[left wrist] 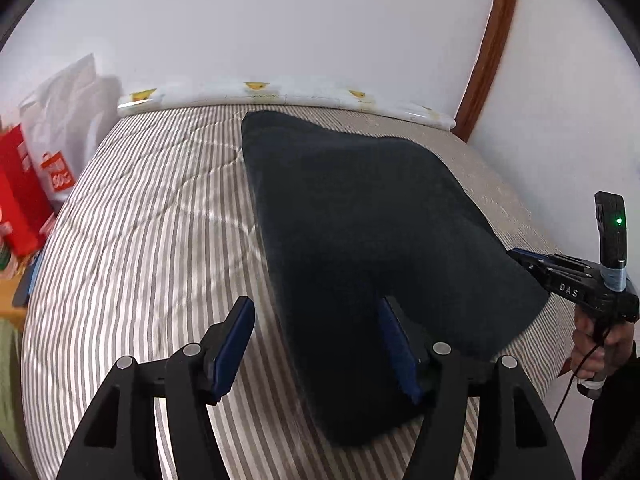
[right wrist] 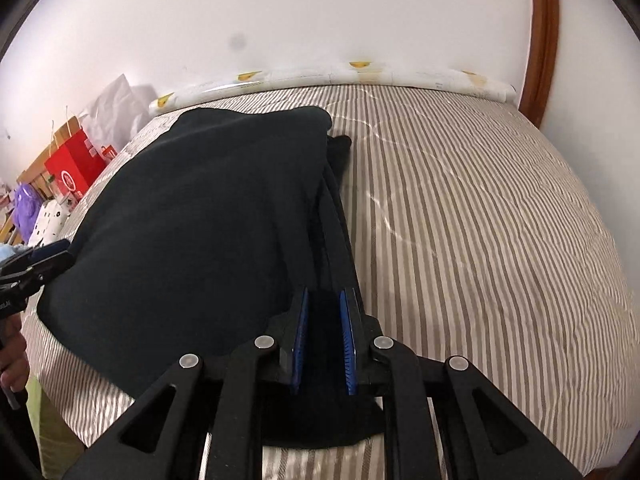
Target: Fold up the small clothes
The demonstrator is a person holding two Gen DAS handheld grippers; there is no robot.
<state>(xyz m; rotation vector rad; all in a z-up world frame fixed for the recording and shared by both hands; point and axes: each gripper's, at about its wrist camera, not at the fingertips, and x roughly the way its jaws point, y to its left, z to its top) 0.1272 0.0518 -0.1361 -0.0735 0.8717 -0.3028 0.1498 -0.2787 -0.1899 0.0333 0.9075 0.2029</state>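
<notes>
Dark navy, fleecy cloth, a small soft garment (left wrist: 360,216), is being held spread over a bed covered with a grey-and-white striped quilted cover (left wrist: 140,248), its far end lying toward the white patterned bolster (left wrist: 280,94) at the wall. In the left wrist view the black two-finger left gripper (left wrist: 316,344) with blue pads is being shown with its jaws standing apart; the near edge of the garment is draped over the right-hand finger, while the left-hand finger (left wrist: 234,344) is seen clear of the cloth above the striped cover, so nothing is being pinched there. The right gripper (right wrist: 324,344) is being shown in its own view with the blue pads drawn close together on a bunched fold of the same dark cloth, which is being gripped at the garment's near right corner. In the left view that right gripper (left wrist: 520,258) is seen at the garment's right edge, held by a hand (left wrist: 596,344). In the right view the left gripper's tip (right wrist: 48,258) is seen at the garment's left edge. A red paper bag (right wrist: 76,164) and a white plastic bag (left wrist: 68,120) are being seen beside the bed on its left. A brown wooden frame (right wrist: 542,40) is being seen curving up the white wall.
</notes>
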